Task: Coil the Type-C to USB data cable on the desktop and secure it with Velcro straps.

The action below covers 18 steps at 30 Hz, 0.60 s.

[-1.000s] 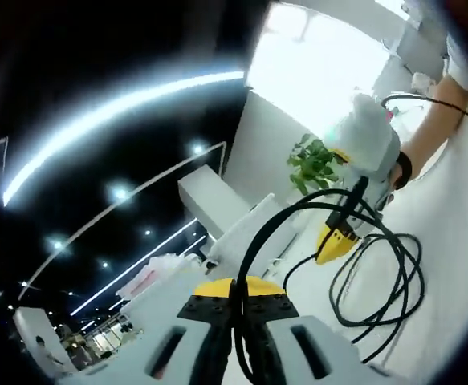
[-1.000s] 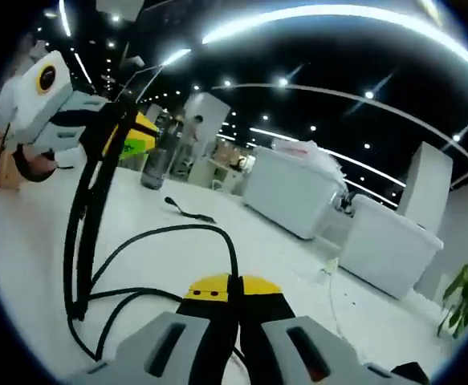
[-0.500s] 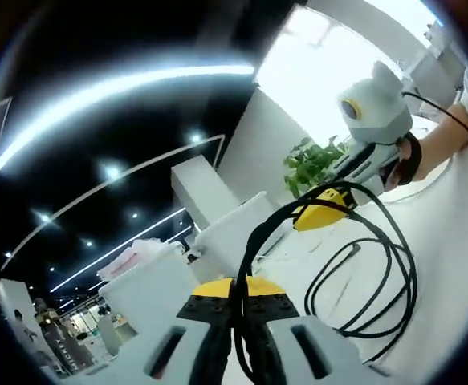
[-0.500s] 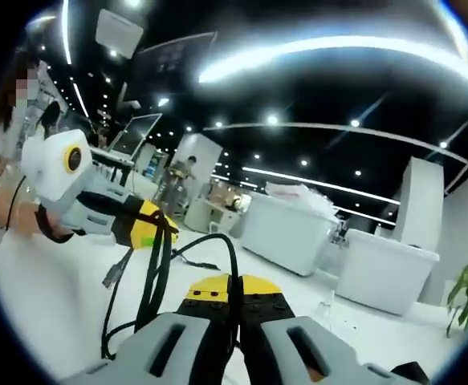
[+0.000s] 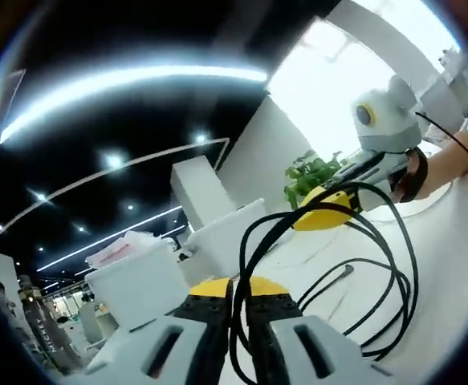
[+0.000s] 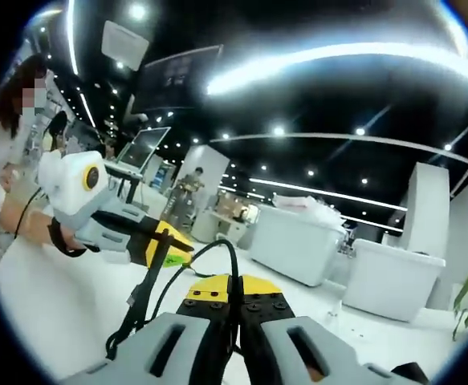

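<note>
In the left gripper view, my left gripper [image 5: 234,309] has its jaws pressed together on the black cable [image 5: 378,281], which runs up between the yellow-tipped jaw ends and arcs away to the right. From that pinch the cable opens into several loose loops that hang to the right of the jaws, above the white desktop [image 5: 458,265]. One free plug end [image 5: 345,271] sticks out inside the loops. The top of the loops passes through the yellow tip of my right gripper [image 5: 323,215], which enters from the right with the person's hand [image 5: 442,164] behind it.

In the right gripper view, my right gripper [image 6: 234,309] is likewise clamped on the cable [image 6: 221,245], a strand rising from between its jaws and curving to the left. The left gripper [image 6: 160,245] comes in from the left, its yellow tip closed on a bunch of strands that drop straight down from it toward the desktop [image 6: 49,313]. A plug end [image 6: 132,299] dangles beside those strands. Both grippers are raised, so the coil hangs between them rather than lying flat.

Beyond the cable I note white counters [image 5: 141,281], a green potted plant [image 5: 310,172] near a white wall, and long ceiling light strips [image 6: 346,60]. I cannot identify a Velcro strap in either view.
</note>
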Each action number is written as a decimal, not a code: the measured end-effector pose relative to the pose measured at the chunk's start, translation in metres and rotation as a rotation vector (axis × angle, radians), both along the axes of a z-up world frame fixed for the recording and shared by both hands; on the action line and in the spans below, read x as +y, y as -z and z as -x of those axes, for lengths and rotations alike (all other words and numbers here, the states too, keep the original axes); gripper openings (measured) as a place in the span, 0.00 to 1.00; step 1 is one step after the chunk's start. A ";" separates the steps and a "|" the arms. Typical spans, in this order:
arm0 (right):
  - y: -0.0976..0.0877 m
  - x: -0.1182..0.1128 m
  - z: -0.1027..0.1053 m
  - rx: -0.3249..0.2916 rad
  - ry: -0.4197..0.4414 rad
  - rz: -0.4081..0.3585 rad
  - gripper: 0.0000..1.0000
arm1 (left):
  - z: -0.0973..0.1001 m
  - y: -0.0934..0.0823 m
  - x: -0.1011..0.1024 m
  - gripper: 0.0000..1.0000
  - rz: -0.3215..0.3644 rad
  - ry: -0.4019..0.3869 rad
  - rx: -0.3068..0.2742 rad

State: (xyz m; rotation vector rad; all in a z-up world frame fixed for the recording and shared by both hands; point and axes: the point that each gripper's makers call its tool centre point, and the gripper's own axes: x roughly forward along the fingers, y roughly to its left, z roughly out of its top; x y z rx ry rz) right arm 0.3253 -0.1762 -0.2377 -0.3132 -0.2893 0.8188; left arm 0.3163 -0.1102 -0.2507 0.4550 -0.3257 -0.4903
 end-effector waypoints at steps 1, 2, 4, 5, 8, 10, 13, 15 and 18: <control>0.000 0.000 0.000 0.001 -0.001 -0.001 0.01 | 0.000 0.000 0.000 0.08 0.001 0.001 0.001; 0.001 0.001 0.001 0.002 -0.010 0.000 0.01 | -0.001 0.001 0.000 0.08 -0.006 -0.005 0.002; 0.000 0.007 0.009 -0.001 -0.064 -0.006 0.02 | -0.003 0.003 0.001 0.08 -0.020 -0.018 0.003; -0.001 0.010 0.014 0.001 -0.095 -0.008 0.02 | -0.004 0.004 0.002 0.08 -0.017 -0.019 0.008; -0.001 0.018 0.025 0.026 -0.168 -0.022 0.02 | -0.003 0.004 0.001 0.09 0.007 0.000 0.019; 0.001 0.019 0.027 0.041 -0.186 -0.025 0.02 | -0.003 0.003 0.001 0.09 -0.001 -0.004 0.012; 0.005 0.021 0.026 0.043 -0.188 -0.010 0.02 | -0.002 0.005 0.001 0.06 -0.067 -0.011 0.009; 0.008 0.021 0.026 0.050 -0.201 -0.018 0.02 | -0.003 0.004 0.003 0.05 -0.061 -0.018 0.007; 0.006 0.022 0.025 0.103 -0.223 -0.097 0.03 | -0.006 0.003 0.008 0.05 -0.064 -0.038 0.003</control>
